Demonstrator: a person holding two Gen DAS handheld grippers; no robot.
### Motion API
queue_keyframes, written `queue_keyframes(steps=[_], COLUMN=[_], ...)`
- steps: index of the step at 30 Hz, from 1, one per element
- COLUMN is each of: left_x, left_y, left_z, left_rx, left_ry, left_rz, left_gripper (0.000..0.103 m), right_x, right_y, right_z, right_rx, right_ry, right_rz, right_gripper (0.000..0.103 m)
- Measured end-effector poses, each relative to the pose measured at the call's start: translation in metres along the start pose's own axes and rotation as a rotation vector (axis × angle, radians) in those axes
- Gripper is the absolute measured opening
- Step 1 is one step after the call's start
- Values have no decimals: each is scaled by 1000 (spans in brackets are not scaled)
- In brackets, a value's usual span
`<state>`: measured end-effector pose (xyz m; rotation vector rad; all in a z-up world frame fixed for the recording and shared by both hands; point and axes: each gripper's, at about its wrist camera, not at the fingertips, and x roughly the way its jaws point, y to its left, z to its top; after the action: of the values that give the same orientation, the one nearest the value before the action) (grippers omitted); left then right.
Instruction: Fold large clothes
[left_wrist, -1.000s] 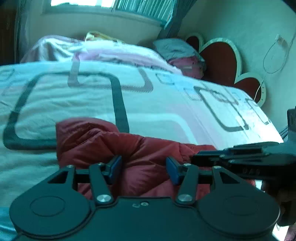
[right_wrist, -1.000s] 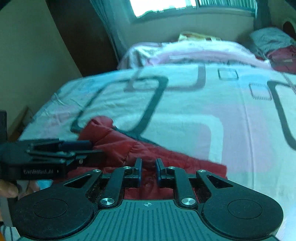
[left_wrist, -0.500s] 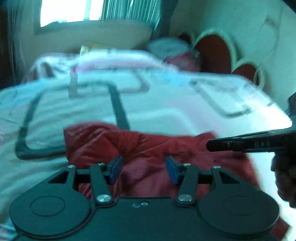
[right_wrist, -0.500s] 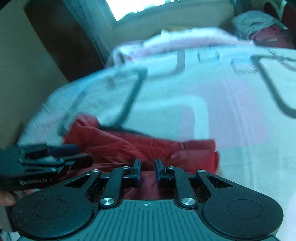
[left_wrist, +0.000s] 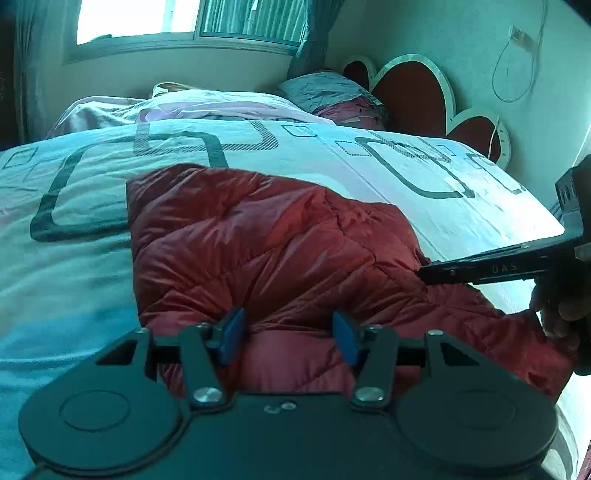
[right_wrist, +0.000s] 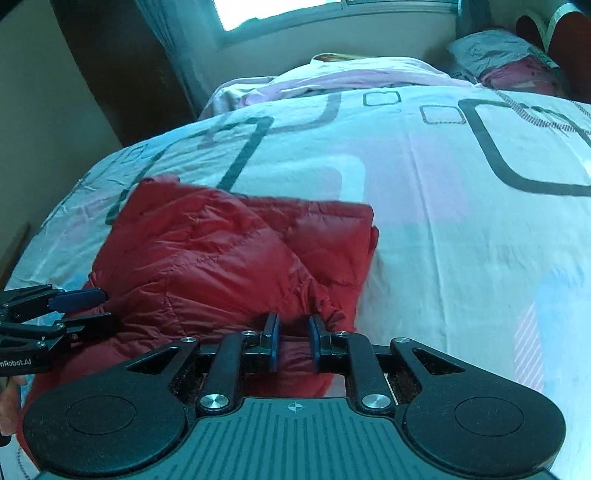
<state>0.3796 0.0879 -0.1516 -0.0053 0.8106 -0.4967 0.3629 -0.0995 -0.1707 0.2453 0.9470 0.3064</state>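
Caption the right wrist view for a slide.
Right gripper pinching a folded red quilted jacket on a patterned bedspread, left gripper alongside.

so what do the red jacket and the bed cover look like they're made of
Red jacket: probably thin nylon or polyester shell over padding; it has a slight sheen, quilted stitch lines and puffy panels.
Bed cover: looks like matte woven cotton or a blend; printed pattern, soft creases, no shine.
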Motion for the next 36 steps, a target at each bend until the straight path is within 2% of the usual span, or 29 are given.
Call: queue_keyframes(steps=[3,6,8,11,16,19,24,31,33,36], left_x=[-20,-56,-75,-92,-89,-83,-74,-67,-77,-105], left_y=[-5,-19,-28,-39,-50,-53,-56,-61,-62,-72], left_z=[2,-2,-11,-28,-51,-59,-72,-74,-71,-74], left_rx=[9,51,62,46,-5,-18,-7,56,41,44], left_ry=[-15,-57,-65,-52,-7,6,8,32,27,-8], left_rz=[23,11,13,24,53,77,125,197,197,199], left_gripper=[50,50,50,50,49,51,52,52,50,49], right_x=[-20,-60,-84,-102,-91,-74,-55,-44,-54,-86], right_y=[8,24,35,55,75,71,61,61,61,63], right_z=[5,3,-6,-30,-70,-85,-102,-105,-103,-103], right_rx=[-28,-85,-118,-199,-299,-296,-262,-256,-246,-248], right_ry=[-24,-93,-116,-107,-41,-4,24,20,12,-50], right_rz=[-5,52,111,142,116,73,73,74,67,91], right_gripper=[16,16,16,16,16,16,16,15,16,16])
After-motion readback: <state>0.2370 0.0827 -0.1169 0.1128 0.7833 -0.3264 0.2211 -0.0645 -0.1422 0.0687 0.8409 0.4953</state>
